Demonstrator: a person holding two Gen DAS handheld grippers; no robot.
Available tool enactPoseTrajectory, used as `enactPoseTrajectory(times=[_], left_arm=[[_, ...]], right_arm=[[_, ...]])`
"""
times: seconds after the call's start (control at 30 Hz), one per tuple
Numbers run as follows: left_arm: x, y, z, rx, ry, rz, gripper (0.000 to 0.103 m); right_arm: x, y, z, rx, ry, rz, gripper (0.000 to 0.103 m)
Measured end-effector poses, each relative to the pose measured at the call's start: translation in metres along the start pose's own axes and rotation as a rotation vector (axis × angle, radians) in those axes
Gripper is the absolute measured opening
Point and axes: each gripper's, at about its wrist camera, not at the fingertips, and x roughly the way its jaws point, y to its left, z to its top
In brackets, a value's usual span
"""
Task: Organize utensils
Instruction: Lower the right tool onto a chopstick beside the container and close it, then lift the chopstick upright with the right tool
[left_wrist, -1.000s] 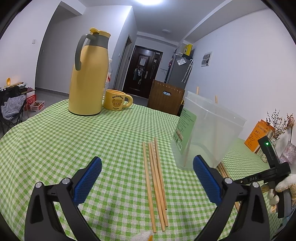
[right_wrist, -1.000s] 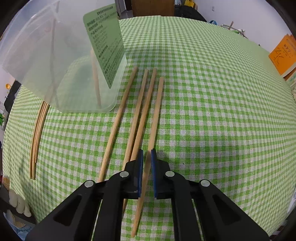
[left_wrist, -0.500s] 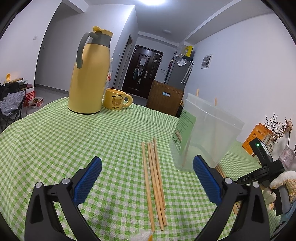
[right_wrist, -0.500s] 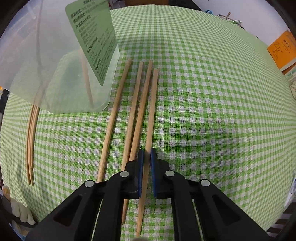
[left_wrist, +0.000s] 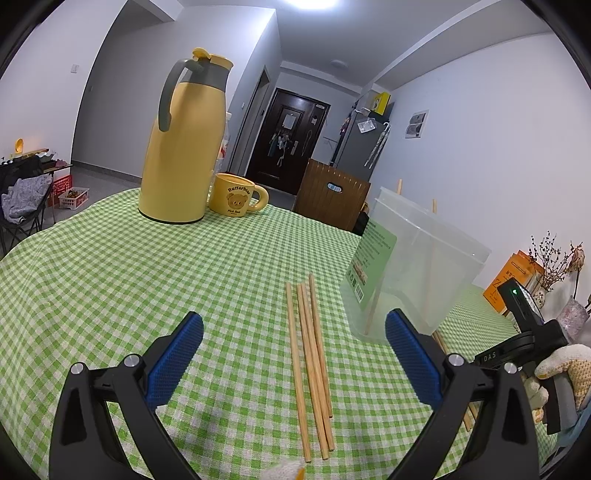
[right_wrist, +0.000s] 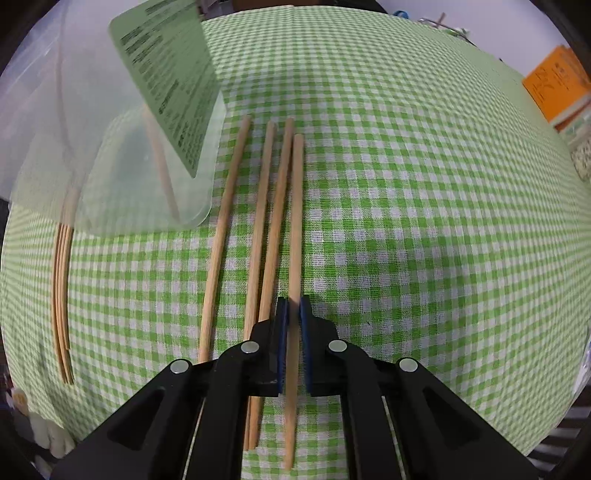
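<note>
Right gripper (right_wrist: 291, 325) clamped on the rightmost pale wooden chopstick (right_wrist: 294, 236), seemingly just lifted, long axis running near-to-far, clear plastic tub (right_wrist: 110, 140) up and left; left gripper (left_wrist: 293, 354) spread wide, farther off.

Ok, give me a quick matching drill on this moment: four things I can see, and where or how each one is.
Things:
1. left gripper
2. right gripper
3. yellow mug
4. clear container

States:
A. beside the yellow thermos
B. fingers wide apart, holding nothing
C. chopsticks standing inside
D. shut on the rightmost chopstick

Pairs: 1-B, 2-D, 3-A, 4-C
</note>
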Motion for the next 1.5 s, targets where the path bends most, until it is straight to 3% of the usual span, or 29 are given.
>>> enactPoseTrajectory(times=[0.2,0.33,0.67,0.93,1.03,1.27,1.5], left_arm=[[0.004,0.003,0.000,-0.010,0.016,0.004,0.096],[0.006,0.005,0.000,-0.013,0.024,0.000,0.096],[0.008,0.005,0.000,-0.013,0.022,0.008,0.096],[0.008,0.003,-0.001,0.002,0.017,0.008,0.096],[0.009,-0.001,-0.002,0.018,0.020,0.007,0.096],[0.008,-0.009,-0.004,0.059,0.012,0.012,0.096],[0.010,-0.012,-0.005,0.079,0.017,0.029,0.096]], right_arm=[[-0.006,-0.015,-0.001,0.014,-0.043,0.019,0.007],[-0.027,-0.026,-0.008,0.002,-0.142,0.052,0.007],[-0.100,-0.050,-0.051,-0.040,-0.583,0.130,0.007],[-0.118,-0.062,-0.087,-0.025,-0.836,0.224,0.007],[-0.120,-0.063,-0.093,-0.041,-0.886,0.260,0.007],[-0.122,-0.067,-0.107,-0.042,-1.052,0.231,0.007],[-0.124,-0.074,-0.120,-0.044,-1.118,0.235,0.007]])
